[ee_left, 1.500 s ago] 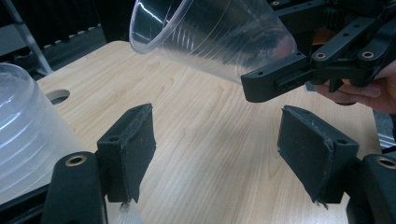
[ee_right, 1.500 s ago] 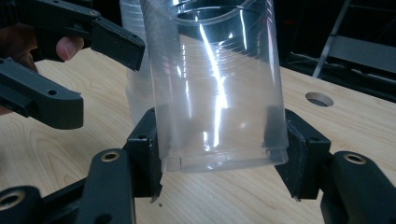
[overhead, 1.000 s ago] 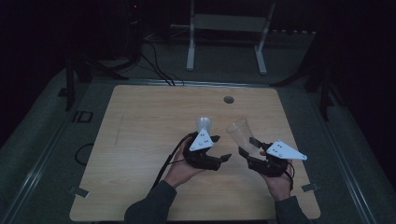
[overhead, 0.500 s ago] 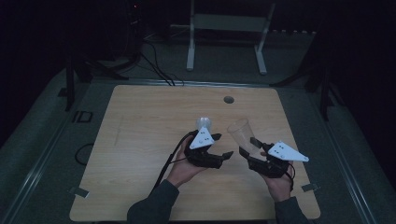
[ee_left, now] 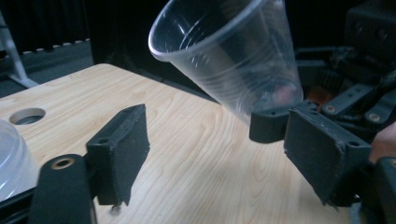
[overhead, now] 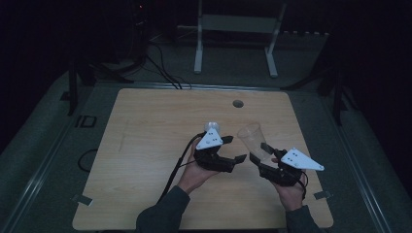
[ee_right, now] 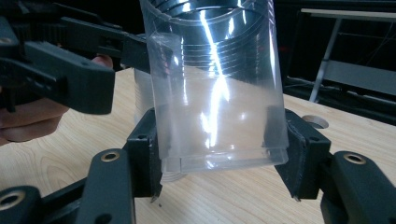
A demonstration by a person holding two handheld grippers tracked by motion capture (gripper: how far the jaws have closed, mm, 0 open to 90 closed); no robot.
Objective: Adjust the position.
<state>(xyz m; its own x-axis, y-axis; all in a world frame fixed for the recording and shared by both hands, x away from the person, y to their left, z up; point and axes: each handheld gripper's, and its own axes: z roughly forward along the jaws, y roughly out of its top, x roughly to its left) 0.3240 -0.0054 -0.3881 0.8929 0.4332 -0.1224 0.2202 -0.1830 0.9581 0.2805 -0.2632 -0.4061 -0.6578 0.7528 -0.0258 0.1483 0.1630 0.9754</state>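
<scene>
A clear plastic cup (overhead: 251, 140) is held above the wooden table (overhead: 145, 145), tilted with its mouth up and toward the left. My right gripper (overhead: 260, 153) is shut on the cup's base (ee_right: 219, 116), one jaw on each side. My left gripper (overhead: 235, 149) is open just left of the cup, which hangs (ee_left: 229, 60) beyond its jaws with nothing between them (ee_left: 219, 154). In the right gripper view the left gripper's fingers (ee_right: 70, 79) reach in beside the cup's upper wall.
A second pale cup (overhead: 212, 128) stands on the table right behind my left gripper, and its wall (ee_left: 11, 161) sits by my left jaw. A round cable hole (overhead: 237, 103) lies at the table's far side. A white metal stand (overhead: 233, 29) is beyond the table.
My left gripper has edged a little to the right, closer to the held cup. The right gripper and cup have hardly moved.
</scene>
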